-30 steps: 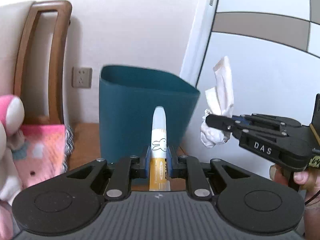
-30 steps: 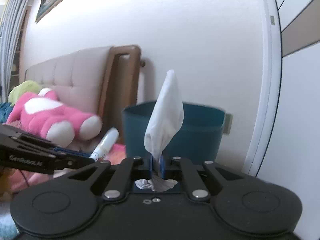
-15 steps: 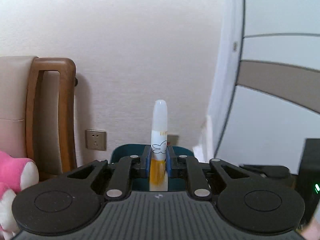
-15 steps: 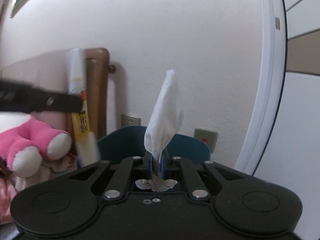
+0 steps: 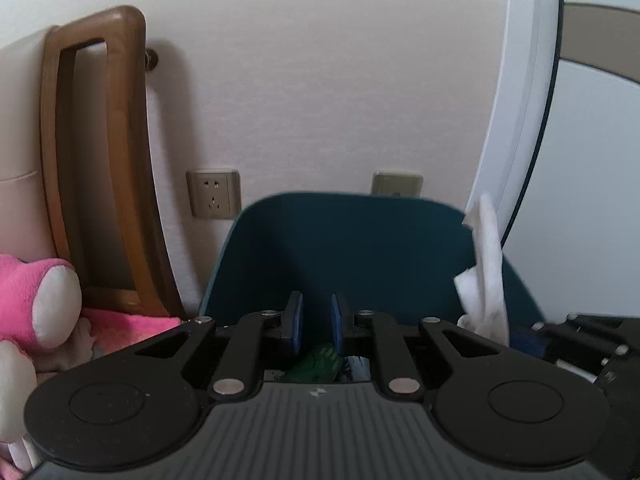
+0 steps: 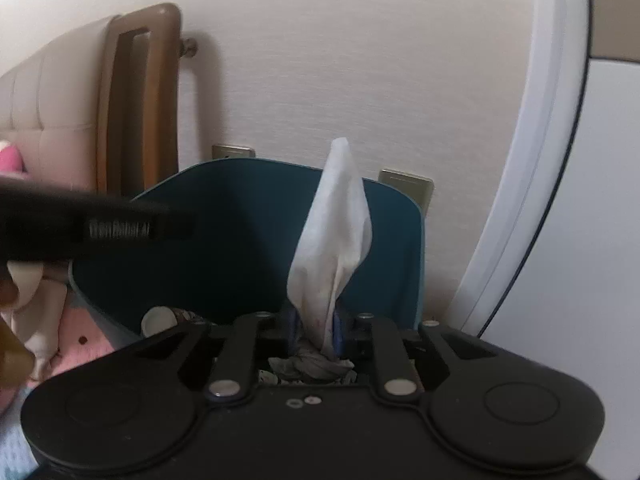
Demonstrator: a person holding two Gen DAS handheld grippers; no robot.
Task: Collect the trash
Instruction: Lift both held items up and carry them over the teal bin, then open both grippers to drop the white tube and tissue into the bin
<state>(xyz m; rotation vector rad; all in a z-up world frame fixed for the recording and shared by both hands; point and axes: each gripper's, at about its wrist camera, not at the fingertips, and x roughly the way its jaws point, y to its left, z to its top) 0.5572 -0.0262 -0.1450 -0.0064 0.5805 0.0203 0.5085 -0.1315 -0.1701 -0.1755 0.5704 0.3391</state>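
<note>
The left gripper point(image 5: 316, 322) hangs over the near rim of the dark teal plastic waste bin point(image 5: 360, 256), its blue pads slightly apart with nothing between them. The right gripper point(image 6: 314, 330) has just been opening; the crumpled white tissue point(image 6: 332, 240) stands upright between its pads, the left pad clear of it, above the bin's open mouth. The bin's far rim sits close to the pale wall point(image 5: 320, 80); a wooden bed frame point(image 5: 100, 160) stands left, a white door edge point(image 5: 520, 100) right.

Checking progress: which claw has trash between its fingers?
Right claw: white tissue between its jaws, which have just been opening; the left claw is empty.
</note>
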